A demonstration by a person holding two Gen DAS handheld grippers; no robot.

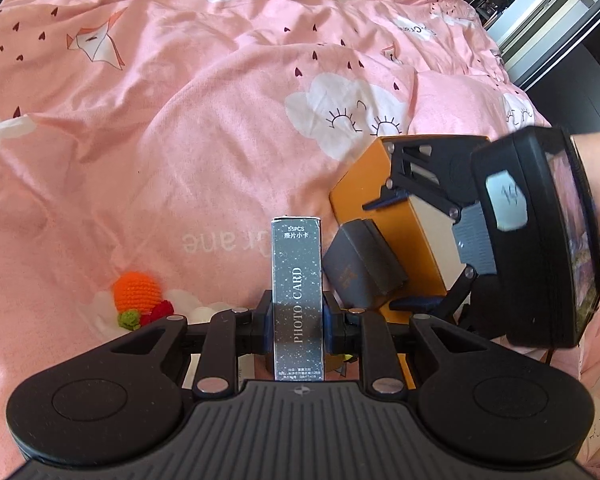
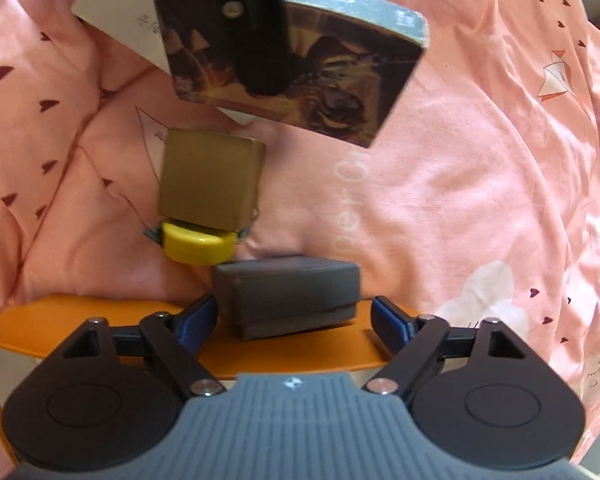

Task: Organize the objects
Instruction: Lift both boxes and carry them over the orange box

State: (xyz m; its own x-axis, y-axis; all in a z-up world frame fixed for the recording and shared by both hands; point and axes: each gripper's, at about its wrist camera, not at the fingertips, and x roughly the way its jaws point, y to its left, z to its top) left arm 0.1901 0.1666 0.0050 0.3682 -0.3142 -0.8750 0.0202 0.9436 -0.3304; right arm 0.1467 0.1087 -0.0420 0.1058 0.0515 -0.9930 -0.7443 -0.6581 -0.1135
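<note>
My left gripper [image 1: 298, 314] is shut on a silver box marked PHOTO CARD [image 1: 298, 264], which stands upright between the blue pads. In the right wrist view the same box [image 2: 332, 76] hangs at the top, with a black finger [image 2: 260, 40] of the left gripper across its picture side. My right gripper [image 2: 294, 320] points down over an orange box [image 2: 80, 324]. It is open, and a small dark grey box [image 2: 288, 296] lies between its fingers with a gap on the right side. The left wrist view shows the grey box [image 1: 360, 268] leaning on the orange box [image 1: 364, 184].
Everything lies on a rumpled pink quilt [image 1: 180, 140]. A brown box [image 2: 210, 176] rests on a yellow round lid [image 2: 198, 246] just beyond the orange box. An orange crochet toy [image 1: 138, 292] sits left of the left gripper. White paper [image 2: 112, 24] lies at the far left.
</note>
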